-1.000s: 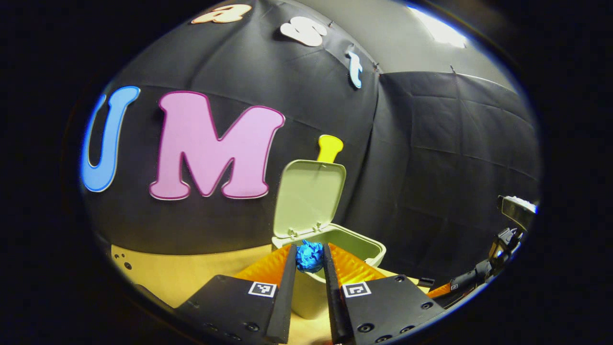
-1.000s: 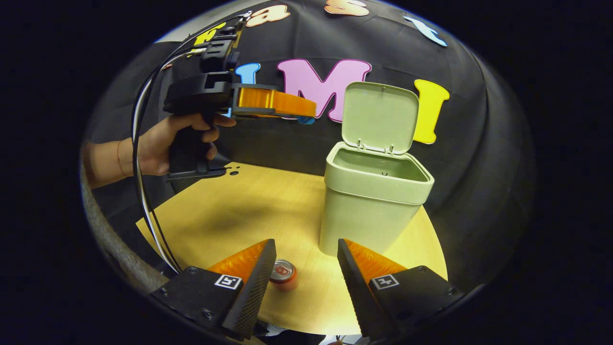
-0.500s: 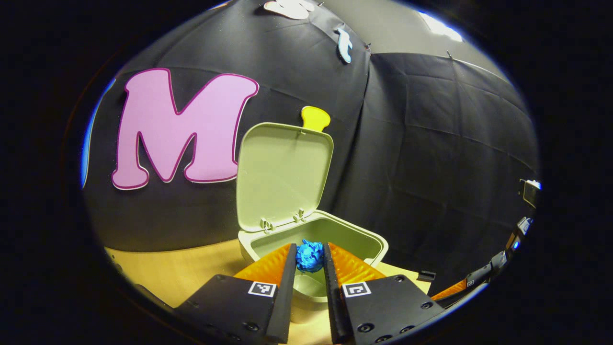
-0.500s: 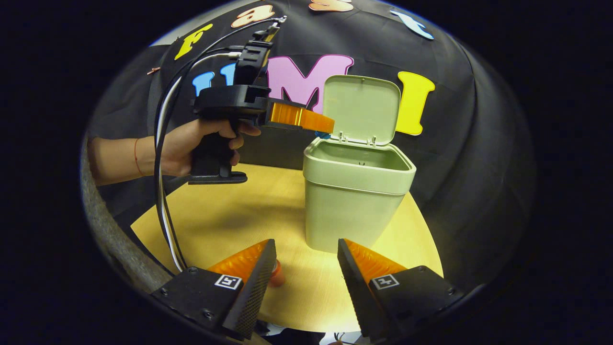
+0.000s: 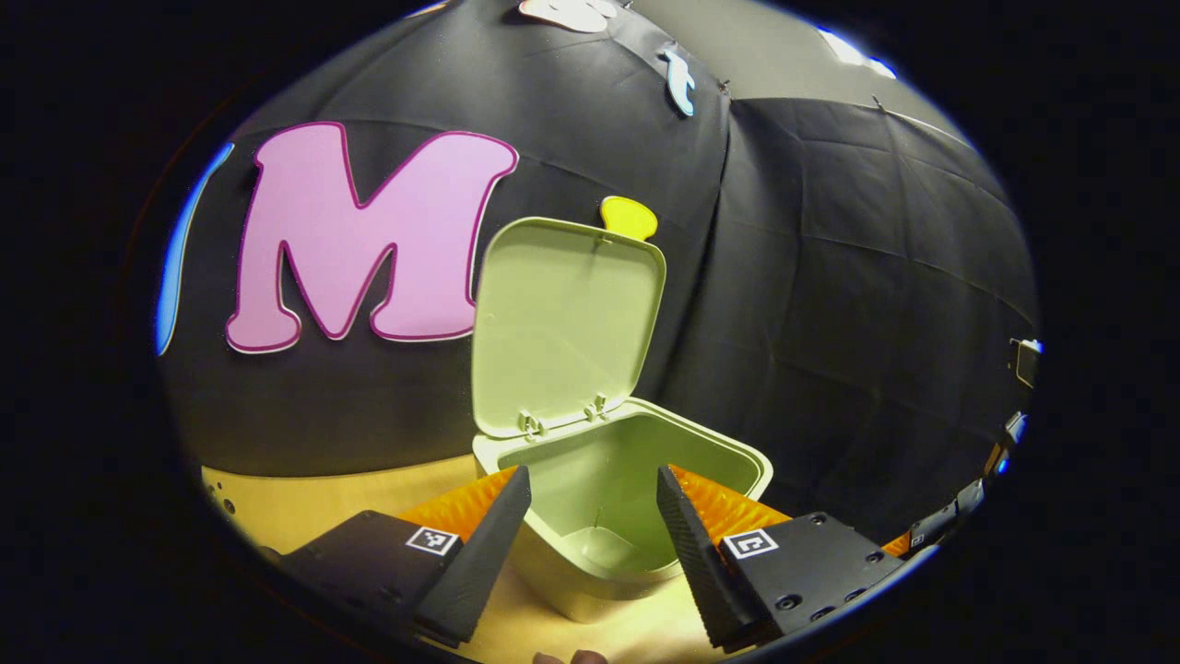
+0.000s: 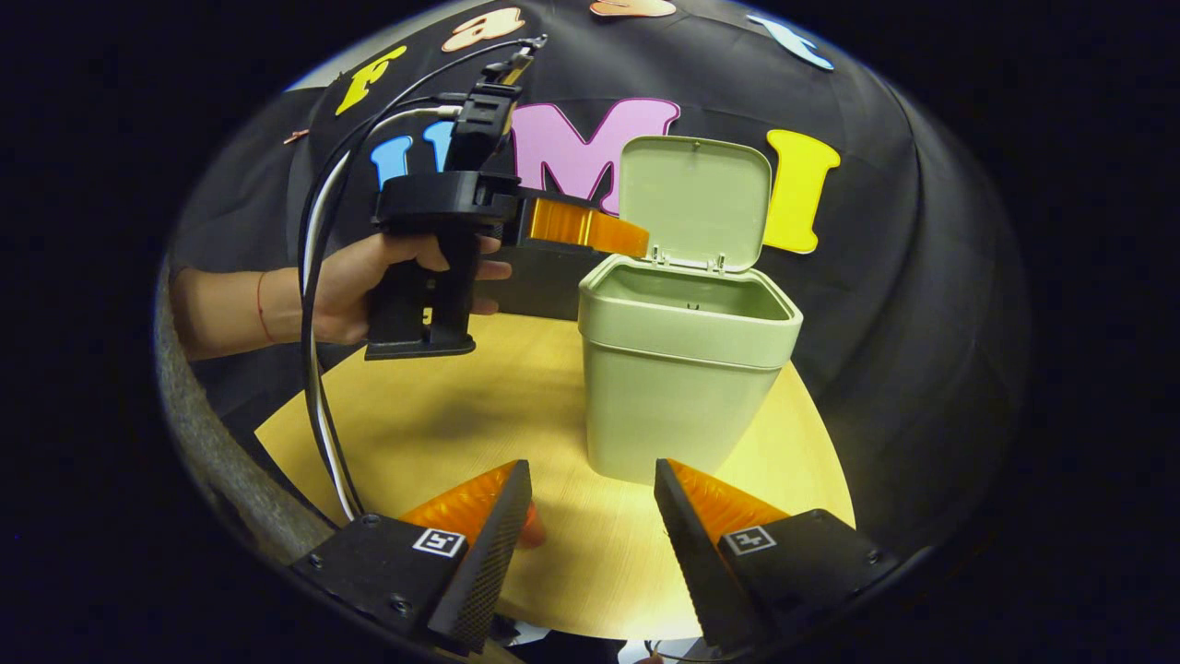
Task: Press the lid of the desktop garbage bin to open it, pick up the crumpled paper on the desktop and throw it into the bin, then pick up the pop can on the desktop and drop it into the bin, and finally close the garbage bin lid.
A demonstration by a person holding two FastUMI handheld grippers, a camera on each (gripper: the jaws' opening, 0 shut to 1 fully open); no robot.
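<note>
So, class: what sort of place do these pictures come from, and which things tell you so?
Probably a staged recording booth, not a real home: black cloth walls it in, a small wooden table holds just a bin, and a hand holds a gripper over it.

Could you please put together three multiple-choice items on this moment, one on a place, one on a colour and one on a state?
1. Where is the left gripper?
A. over the bin's open top
B. resting on the table
C. behind the bin

2. What colour is the plastic desktop garbage bin?
A. blue
B. pale green
C. red

3. How does the bin's hinged lid stand?
A. shut
B. taken off, on the table
C. raised upright

Answers: 1 A, its fingers reach over the rim in the right gripper view. 2 B, body and lid are pale green in both views. 3 C, the lid stands up on its hinges behind the opening.
</note>
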